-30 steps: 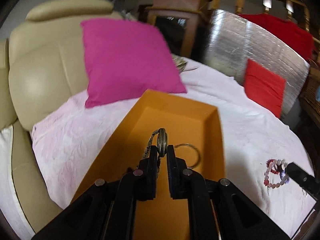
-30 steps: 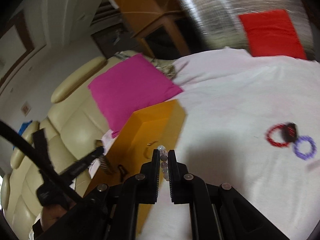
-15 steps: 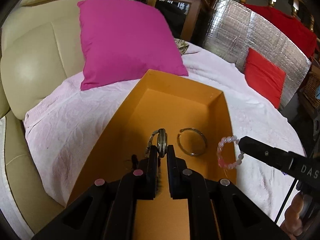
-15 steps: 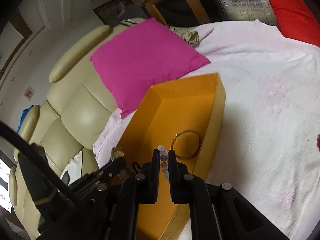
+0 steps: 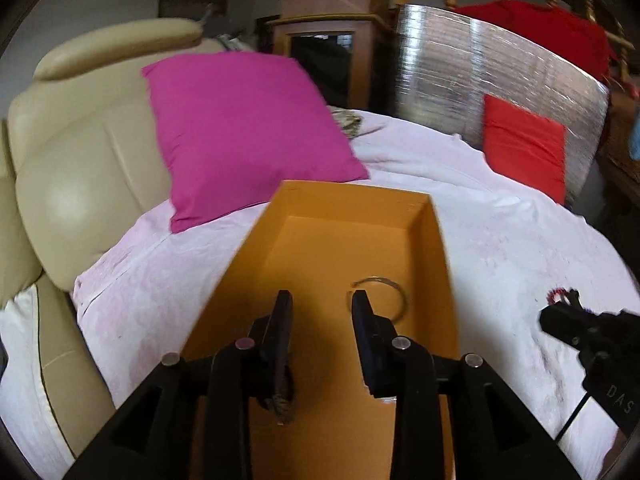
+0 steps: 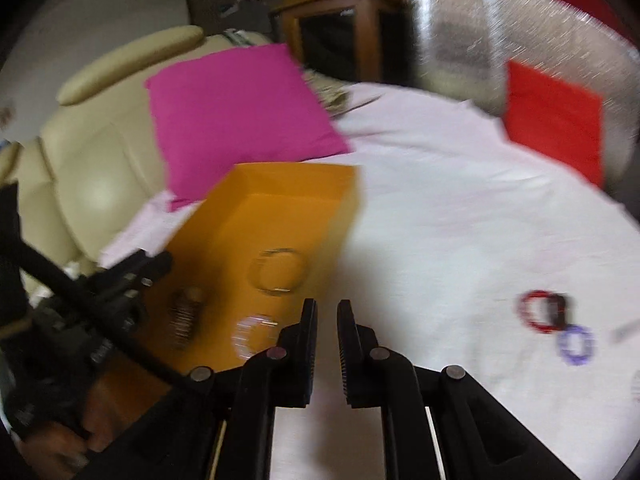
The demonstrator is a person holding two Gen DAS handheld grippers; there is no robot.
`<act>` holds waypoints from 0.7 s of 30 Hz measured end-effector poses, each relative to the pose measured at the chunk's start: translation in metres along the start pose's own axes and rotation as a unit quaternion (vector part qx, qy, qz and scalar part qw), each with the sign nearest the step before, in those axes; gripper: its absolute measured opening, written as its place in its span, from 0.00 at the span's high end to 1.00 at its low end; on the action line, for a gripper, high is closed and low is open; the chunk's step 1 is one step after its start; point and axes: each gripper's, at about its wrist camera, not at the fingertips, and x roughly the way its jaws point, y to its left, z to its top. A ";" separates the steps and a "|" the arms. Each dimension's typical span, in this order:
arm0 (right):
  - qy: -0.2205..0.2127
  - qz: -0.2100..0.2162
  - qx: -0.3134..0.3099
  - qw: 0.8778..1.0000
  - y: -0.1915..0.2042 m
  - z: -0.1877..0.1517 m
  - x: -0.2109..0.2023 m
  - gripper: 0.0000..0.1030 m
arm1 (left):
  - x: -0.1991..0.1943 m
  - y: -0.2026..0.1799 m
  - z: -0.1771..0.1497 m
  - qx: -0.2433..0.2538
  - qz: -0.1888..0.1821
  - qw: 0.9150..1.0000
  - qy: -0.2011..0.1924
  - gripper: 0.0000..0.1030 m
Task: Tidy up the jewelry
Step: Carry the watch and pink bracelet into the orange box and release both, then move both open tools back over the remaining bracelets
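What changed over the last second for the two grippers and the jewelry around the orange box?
Both let go. The left gripper, shut on a watch a second ago, has just been opening; the watch now lies in the orange box. The right gripper carried the pale bead bracelet over from the cloth, and its fingers have just been opening; it lies inside too. The thin bangle and the red and purple bracelets stayed.

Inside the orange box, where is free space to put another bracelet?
The far half of the orange box, beyond the metal bangle, is bare. The near half is crowded: bangle, watch, pale bead bracelet.
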 end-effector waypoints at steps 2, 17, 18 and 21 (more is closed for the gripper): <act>-0.002 -0.034 0.001 0.999 -0.014 -0.007 -0.009 0.79 | -0.002 -0.013 -0.001 0.017 -0.004 1.000 -0.002 0.68; -0.019 -0.139 0.055 0.989 -0.109 -0.044 -0.061 0.79 | -0.007 -0.100 -0.015 0.106 -0.026 0.994 -0.006 0.66; -0.021 -0.141 0.056 0.988 -0.112 -0.045 -0.062 0.79 | -0.007 -0.105 -0.016 0.110 -0.027 0.994 -0.006 0.66; -0.021 -0.148 0.062 0.987 -0.120 -0.049 -0.067 0.79 | -0.008 -0.119 -0.018 0.121 -0.032 0.992 -0.006 0.66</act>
